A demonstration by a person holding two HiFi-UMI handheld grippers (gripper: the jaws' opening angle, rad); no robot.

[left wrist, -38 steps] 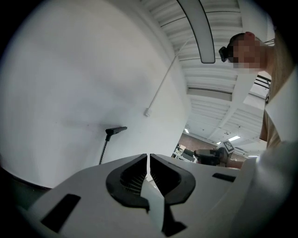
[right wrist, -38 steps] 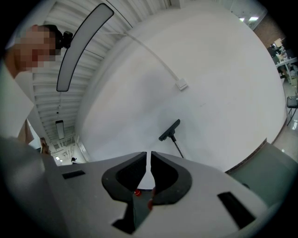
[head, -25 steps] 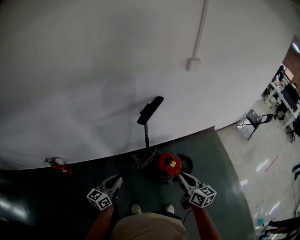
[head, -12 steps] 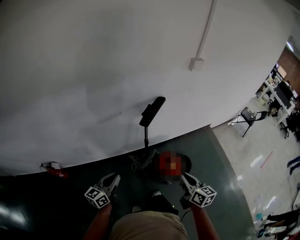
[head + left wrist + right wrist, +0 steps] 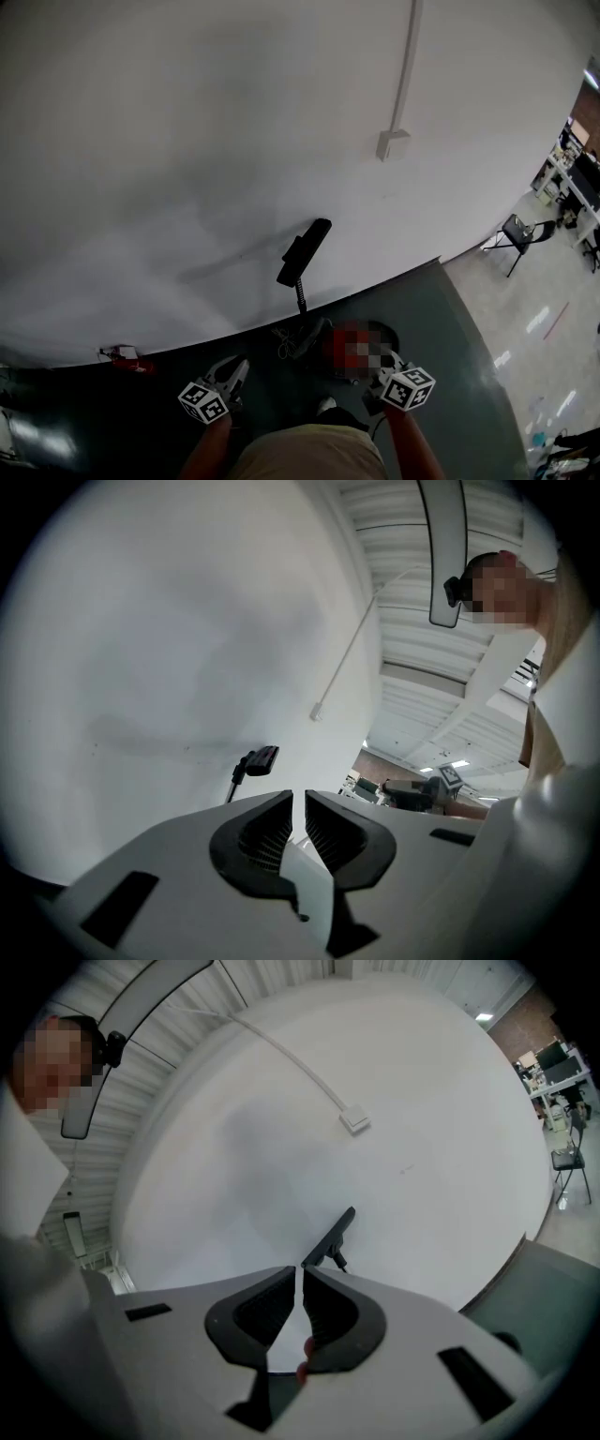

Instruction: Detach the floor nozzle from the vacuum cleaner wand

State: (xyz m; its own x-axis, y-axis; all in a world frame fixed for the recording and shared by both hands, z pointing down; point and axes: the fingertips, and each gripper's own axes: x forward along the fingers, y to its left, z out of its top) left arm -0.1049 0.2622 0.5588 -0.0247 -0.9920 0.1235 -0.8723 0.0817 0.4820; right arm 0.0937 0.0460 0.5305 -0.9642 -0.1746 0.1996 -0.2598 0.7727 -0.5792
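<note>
The black, flat floor nozzle (image 5: 305, 251) stands raised against the white wall (image 5: 187, 141), tilted with its right end higher, on top of a thin black ribbed wand (image 5: 300, 296). The wand runs down to the vacuum cleaner's body (image 5: 314, 337), grey and red, on the dark green floor (image 5: 450, 356) at the foot of the wall. Only the head view shows this body and the wand's lower end. Both gripper views catch just the nozzle and a short piece of wand above their own jaws.

The left gripper (image 5: 298, 794) has its jaws opening, a narrow gap between the ribbed pads and nothing in it. The right gripper (image 5: 299, 1269) has its jaws pressed together, empty. In the head view both are held low, near the person's body, well apart from the nozzle, one on each side of the vacuum body.

The left gripper view alone shows the other gripper's marker cube off to its right. A white conduit with a small box (image 5: 392, 143) runs down the wall. A black folding chair (image 5: 516, 234) stands on the pale floor at right.
</note>
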